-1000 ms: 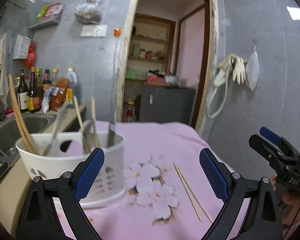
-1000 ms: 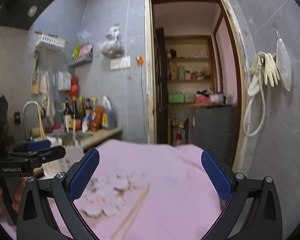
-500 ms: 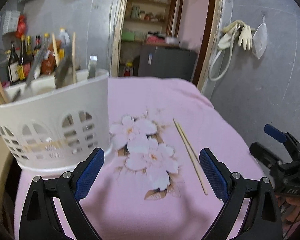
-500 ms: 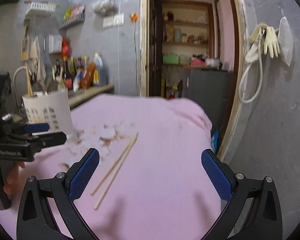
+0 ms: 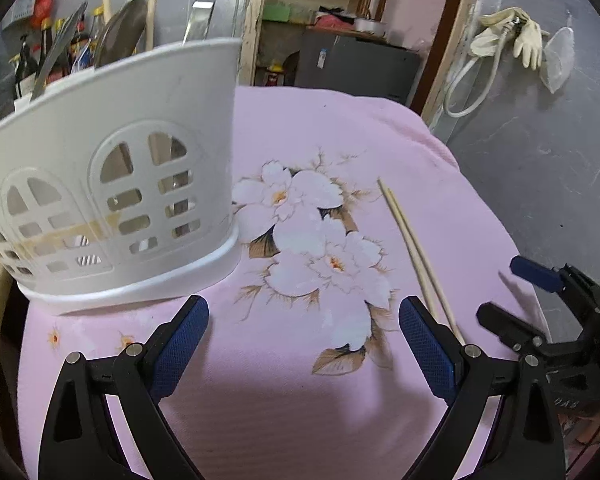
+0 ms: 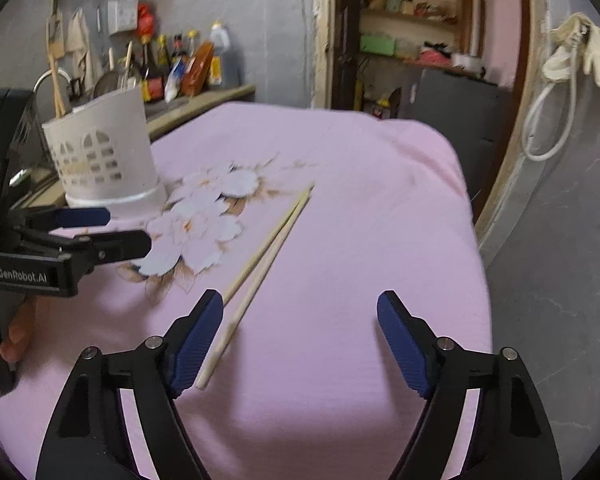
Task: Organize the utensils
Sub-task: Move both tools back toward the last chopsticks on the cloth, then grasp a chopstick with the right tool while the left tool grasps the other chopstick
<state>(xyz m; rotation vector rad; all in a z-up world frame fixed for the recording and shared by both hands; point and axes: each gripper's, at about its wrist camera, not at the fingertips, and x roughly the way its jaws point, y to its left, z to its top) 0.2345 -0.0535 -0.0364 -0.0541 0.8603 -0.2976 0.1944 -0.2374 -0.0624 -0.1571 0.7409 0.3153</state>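
Left wrist view: both grippers spread wide and empty over a pink flowered cloth (image 5: 300, 400)

The left gripper (image 5: 303, 334) sits at the bottom of the frame, fingers released, with the white utensil basket (image 5: 112, 184) at upper left holding spoons and chopsticks. A loose pair of chopsticks (image 5: 414, 252) lies on the cloth right of centre. In the right wrist view the right gripper (image 6: 300, 338) is released too, its left finger (image 6: 198, 340) just beside the chopsticks' near end (image 6: 260, 272)
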